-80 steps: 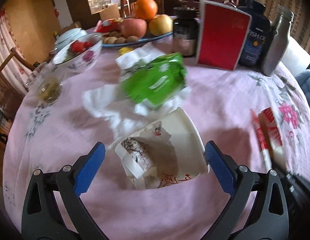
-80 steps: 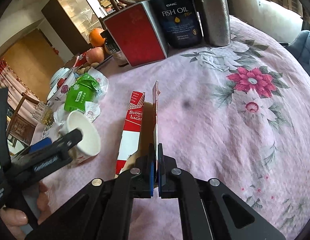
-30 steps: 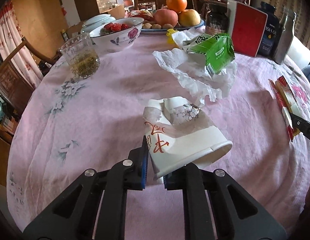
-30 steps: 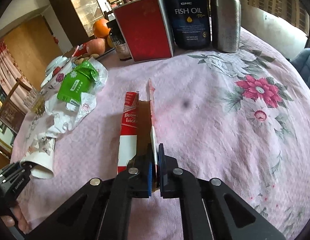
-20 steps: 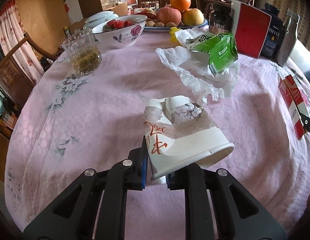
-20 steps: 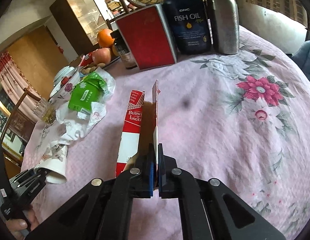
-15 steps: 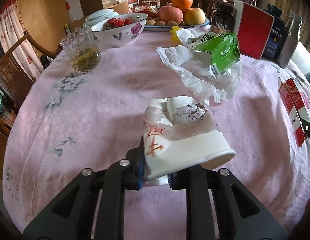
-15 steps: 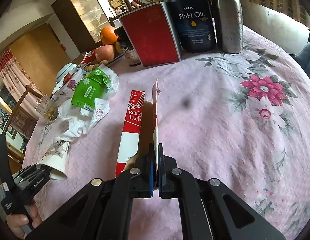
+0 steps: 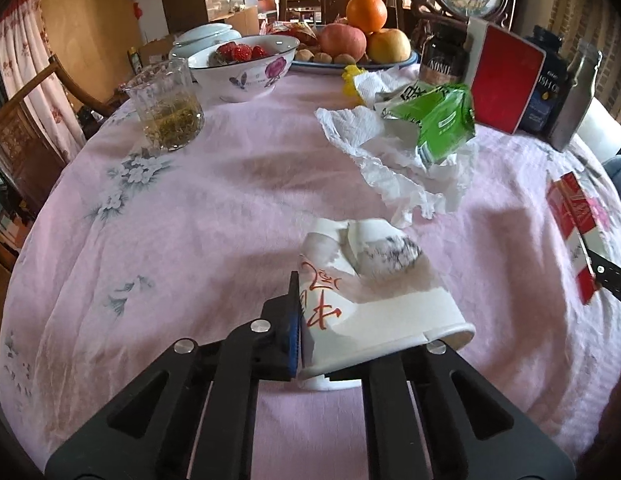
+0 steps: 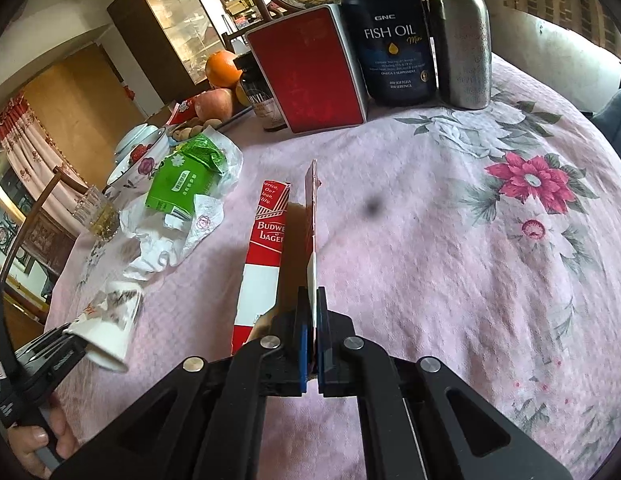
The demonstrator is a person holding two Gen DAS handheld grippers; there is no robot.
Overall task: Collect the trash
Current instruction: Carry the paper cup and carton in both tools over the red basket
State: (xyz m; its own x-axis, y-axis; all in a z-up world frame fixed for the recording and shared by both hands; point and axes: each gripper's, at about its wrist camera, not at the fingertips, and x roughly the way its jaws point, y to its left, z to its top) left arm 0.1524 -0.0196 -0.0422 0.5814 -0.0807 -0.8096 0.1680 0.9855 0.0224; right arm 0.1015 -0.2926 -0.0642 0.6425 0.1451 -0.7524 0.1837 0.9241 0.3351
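paper cup (image 9: 374, 304) is being pinched at its crushed wall by left gripper (image 9: 310, 340), just before tissue heap (image 9: 406, 176) | handling: judged light, collapsible | beer carton (image 10: 266, 256) flap is being clamped flat by right gripper (image 10: 313, 344), right of heap

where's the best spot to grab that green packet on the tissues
Grip the green packet by its crumpled upper edge, coming from above. It lies tilted on loose tissue, so a low side approach would likely catch paper too; the pinched foil end gives a thin flap to close on.
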